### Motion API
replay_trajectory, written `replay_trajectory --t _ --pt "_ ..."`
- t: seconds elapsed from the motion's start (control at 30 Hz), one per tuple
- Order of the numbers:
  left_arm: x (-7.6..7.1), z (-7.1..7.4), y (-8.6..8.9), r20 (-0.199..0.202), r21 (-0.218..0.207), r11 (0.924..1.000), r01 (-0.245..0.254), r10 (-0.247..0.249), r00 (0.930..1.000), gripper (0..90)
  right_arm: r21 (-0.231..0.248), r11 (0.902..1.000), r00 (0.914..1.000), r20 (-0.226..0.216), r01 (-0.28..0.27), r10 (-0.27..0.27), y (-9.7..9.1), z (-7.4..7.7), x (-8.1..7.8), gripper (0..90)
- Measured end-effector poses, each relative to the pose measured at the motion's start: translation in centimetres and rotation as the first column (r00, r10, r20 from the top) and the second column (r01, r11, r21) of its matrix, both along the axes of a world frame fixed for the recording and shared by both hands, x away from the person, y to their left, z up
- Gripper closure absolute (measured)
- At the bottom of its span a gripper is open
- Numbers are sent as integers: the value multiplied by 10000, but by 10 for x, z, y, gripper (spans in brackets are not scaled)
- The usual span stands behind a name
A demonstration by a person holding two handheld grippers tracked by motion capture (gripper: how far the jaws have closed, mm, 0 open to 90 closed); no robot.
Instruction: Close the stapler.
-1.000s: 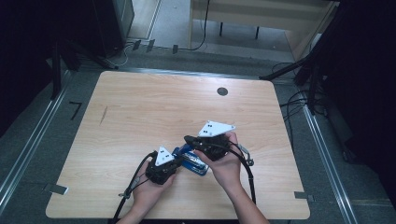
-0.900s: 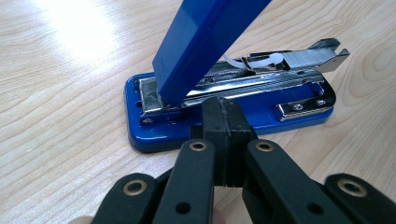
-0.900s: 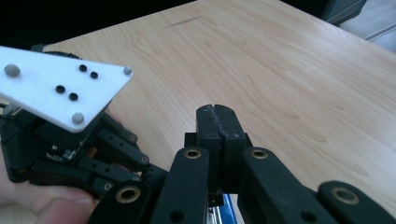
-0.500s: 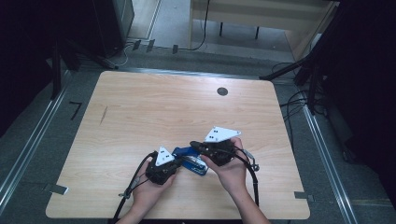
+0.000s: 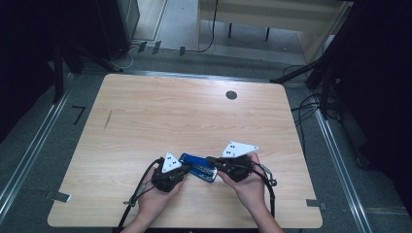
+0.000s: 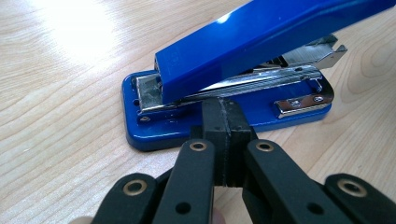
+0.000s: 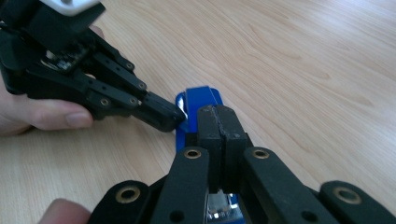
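A blue stapler (image 5: 198,167) lies on the wooden table (image 5: 184,116) near its front edge, between my two grippers. My left gripper (image 5: 183,168) is shut, and its closed tips (image 6: 224,116) rest against the stapler's side, at the blue base (image 6: 196,126) below the metal magazine. The stapler's blue top arm (image 6: 261,42) tilts up off the base. My right gripper (image 5: 212,160) is also shut with nothing between its jaws. In the right gripper view its tips (image 7: 218,119) sit over the stapler's top (image 7: 198,99), with the left gripper (image 7: 163,115) touching the stapler from the left.
A small dark round grommet (image 5: 231,95) sits in the far right part of the tabletop. Cables (image 5: 311,104) and dark stands run along the floor to the right and behind the table. A wooden desk (image 5: 272,14) stands beyond it.
My right gripper has shifted right and lower in the high view, settling over the stapler's right end. The left gripper and the stapler have stayed put.
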State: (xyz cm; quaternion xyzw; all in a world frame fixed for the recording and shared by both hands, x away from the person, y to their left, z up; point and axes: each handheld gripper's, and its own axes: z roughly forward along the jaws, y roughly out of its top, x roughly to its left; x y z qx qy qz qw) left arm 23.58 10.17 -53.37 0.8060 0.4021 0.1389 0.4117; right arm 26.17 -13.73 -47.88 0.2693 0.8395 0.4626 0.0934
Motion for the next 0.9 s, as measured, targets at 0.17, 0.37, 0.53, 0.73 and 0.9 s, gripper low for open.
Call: replay_trajectory --t 0.17,0.37,0.53,0.73,0.9 --pt "0 0 0 -19 57 10000 58 -58 10000 900 -104 9999 9996 -265 49 -51 -7 -10 -5 900" --pt "0 0 0 -84 -9 10000 52 -52 10000 900 -9 9997 9997 -106 228 -228 -10 -15 -11 900" --pt "0 0 1 -64 -13 10000 57 -57 10000 900 110 9981 9981 -128 606 -604 -10 -25 -15 900" --pt "1 0 1 -83 -62 9999 84 -84 9999 900 592 9954 9965 -413 748 -724 -10 -30 -17 900" --pt "1 0 1 -74 -100 9999 75 -76 9999 900 584 9951 9963 -383 792 -771 -9 -32 -18 900"
